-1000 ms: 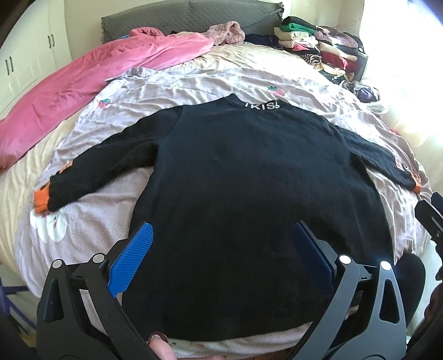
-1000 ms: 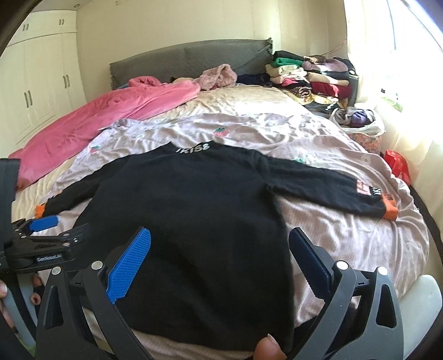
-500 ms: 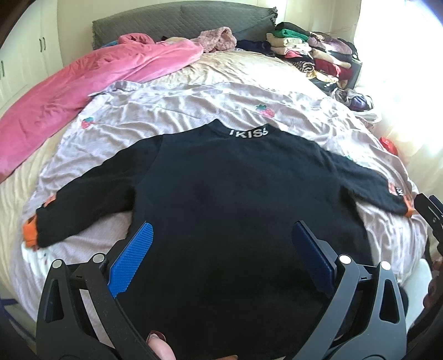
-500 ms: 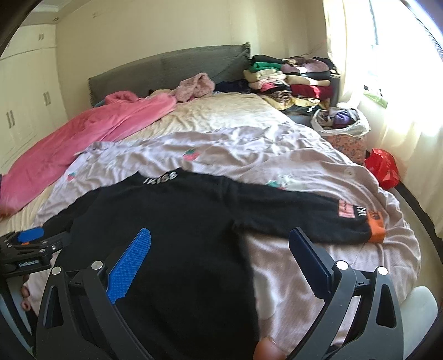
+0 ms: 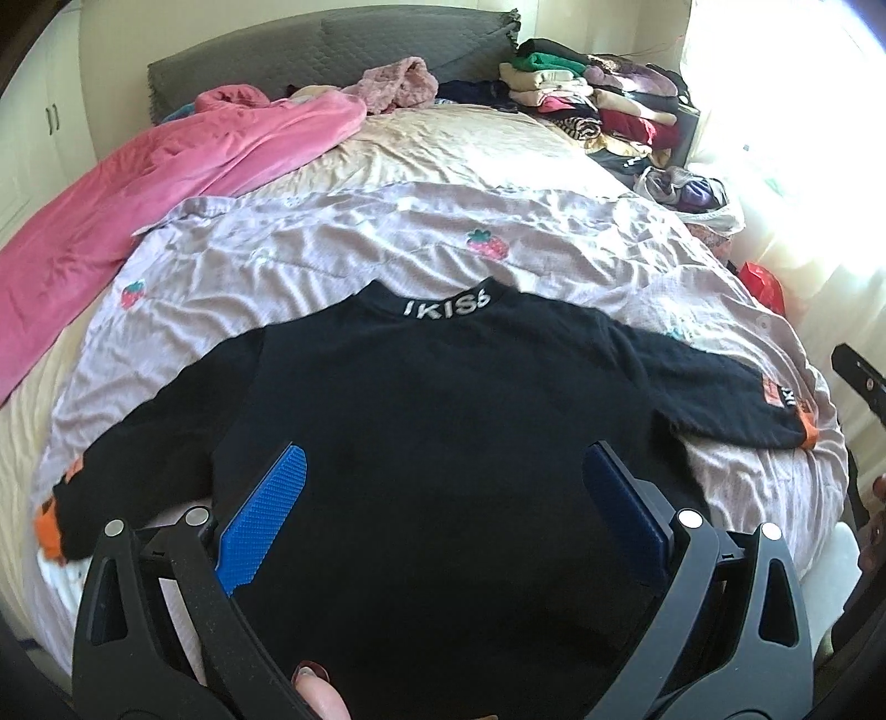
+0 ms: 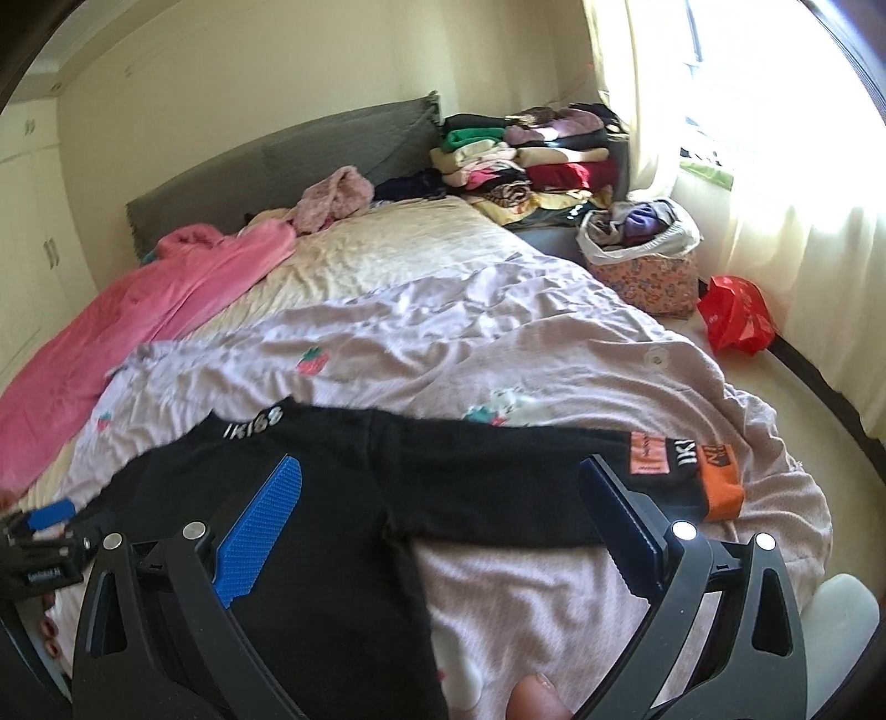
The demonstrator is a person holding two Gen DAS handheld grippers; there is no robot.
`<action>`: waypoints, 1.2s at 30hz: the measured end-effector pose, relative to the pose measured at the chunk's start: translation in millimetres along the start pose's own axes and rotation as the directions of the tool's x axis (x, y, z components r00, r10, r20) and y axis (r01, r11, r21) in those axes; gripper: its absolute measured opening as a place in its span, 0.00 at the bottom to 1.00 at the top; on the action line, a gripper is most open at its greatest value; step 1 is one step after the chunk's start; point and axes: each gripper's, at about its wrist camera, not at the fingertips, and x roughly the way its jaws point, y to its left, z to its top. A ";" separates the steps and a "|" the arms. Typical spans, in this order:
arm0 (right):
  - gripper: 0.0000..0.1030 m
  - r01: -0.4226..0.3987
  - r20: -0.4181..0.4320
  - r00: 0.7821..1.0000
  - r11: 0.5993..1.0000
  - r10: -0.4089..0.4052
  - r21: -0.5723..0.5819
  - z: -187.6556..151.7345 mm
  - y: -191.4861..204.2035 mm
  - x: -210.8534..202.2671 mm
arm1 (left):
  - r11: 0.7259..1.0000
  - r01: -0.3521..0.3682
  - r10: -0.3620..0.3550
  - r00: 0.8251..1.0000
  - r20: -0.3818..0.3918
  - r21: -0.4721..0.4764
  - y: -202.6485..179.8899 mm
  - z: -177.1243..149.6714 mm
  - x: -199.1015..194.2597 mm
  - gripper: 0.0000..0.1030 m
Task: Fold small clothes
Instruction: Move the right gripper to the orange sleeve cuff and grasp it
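Left wrist view: sweater point(image 5: 443, 432) flat on bed point(image 5: 454, 149), both hand-held grippers point(image 5: 443, 498) point(image 6: 440, 509) wide, empty; advise pinching a sleeve cuff point(image 6: 720, 487) and folding it inward.

My left camera is looking low from the bed's foot toward the headboard point(image 5: 332, 50); my right one is angling toward the window side. Both are sharing the black sweater point(image 5: 443, 415)
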 end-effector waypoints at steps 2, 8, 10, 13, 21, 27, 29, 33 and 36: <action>0.96 0.000 -0.003 1.000 0.999 0.000 0.047 9.0 -9.6 5.6 | 1.000 0.006 -0.006 1.000 0.005 0.004 -3.9 6.8 2.5 0.91; 0.96 0.052 -0.001 0.999 0.991 -0.052 0.123 35.9 -35.6 22.3 | 0.999 0.023 -0.024 0.999 0.027 0.035 -26.2 26.6 7.5 0.91; 0.96 0.081 -0.004 0.997 0.986 -0.081 0.145 42.8 -44.2 27.2 | 0.999 0.021 -0.023 0.999 0.031 0.044 -32.6 32.8 9.8 0.91; 0.96 0.115 -0.003 0.993 0.975 -0.117 0.190 51.8 -58.3 32.8 | 0.997 0.032 -0.036 0.998 0.049 0.067 -45.0 43.6 12.3 0.91; 0.96 0.198 0.010 0.978 0.939 -0.209 0.281 46.4 -94.8 41.2 | 0.993 0.074 -0.079 0.996 0.046 0.092 -74.6 65.0 35.2 0.91; 0.96 0.301 -0.039 0.951 0.891 -0.307 0.340 17.4 -130.4 58.8 | 0.991 0.107 -0.110 0.993 0.040 0.079 -86.1 58.9 63.6 0.91; 0.96 0.337 -0.058 0.939 0.870 -0.340 0.361 6.0 -142.0 66.8 | 0.990 0.127 -0.130 0.991 0.035 0.067 -85.5 53.2 71.9 0.91; 0.96 0.354 -0.105 0.934 0.845 -0.341 0.400 -8.9 -161.1 79.1 | 0.989 0.122 -0.123 0.992 -0.001 0.080 -89.5 41.1 92.9 0.91; 0.96 0.379 -0.123 0.925 0.831 -0.361 0.407 -14.0 -169.7 84.0 | 0.989 0.123 -0.121 0.992 -0.022 0.078 -89.7 33.5 105.9 0.91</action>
